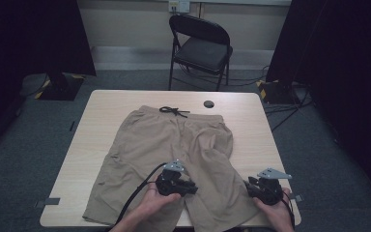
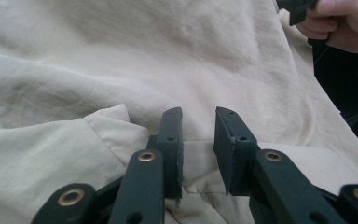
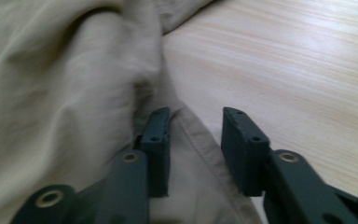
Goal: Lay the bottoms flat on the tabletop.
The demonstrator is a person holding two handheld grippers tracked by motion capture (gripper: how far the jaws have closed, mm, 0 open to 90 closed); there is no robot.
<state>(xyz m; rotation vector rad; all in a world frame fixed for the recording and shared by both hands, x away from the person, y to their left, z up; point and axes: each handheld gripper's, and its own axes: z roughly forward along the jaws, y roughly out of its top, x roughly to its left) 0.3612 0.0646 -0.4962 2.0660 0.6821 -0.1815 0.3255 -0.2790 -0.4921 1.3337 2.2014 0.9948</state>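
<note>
Two hands come in at the near edge of the surface [image 1: 101,104], each holding a gripper over a pair of tan shorts [image 1: 174,145]. The left gripper [image 1: 193,187] sits over the inner hem of the shorts' right-hand leg, its fingers [image 2: 172,140] spread apart with the hem edge lying between them, not clenched on it. In the left gripper view the cloth runs under both fingers and a folded flap of the other leg lies just beside them at the left. The right gripper [image 1: 251,186] rests at the outer hem of the same leg, near the surface's right corner; its fingers [image 3: 242,149] are also released, straddling the stitched hem, with bare wood just beside the cloth on the right.

Farther on, the shorts lie flat and spread across the middle of the surface, legs toward the person, waistband away. A dark drawstring [image 1: 174,111] is knotted at the waistband. A small round dark cap [image 1: 208,104] sits near the far edge. Beyond the surface stands a black folding chair [image 1: 200,48].
</note>
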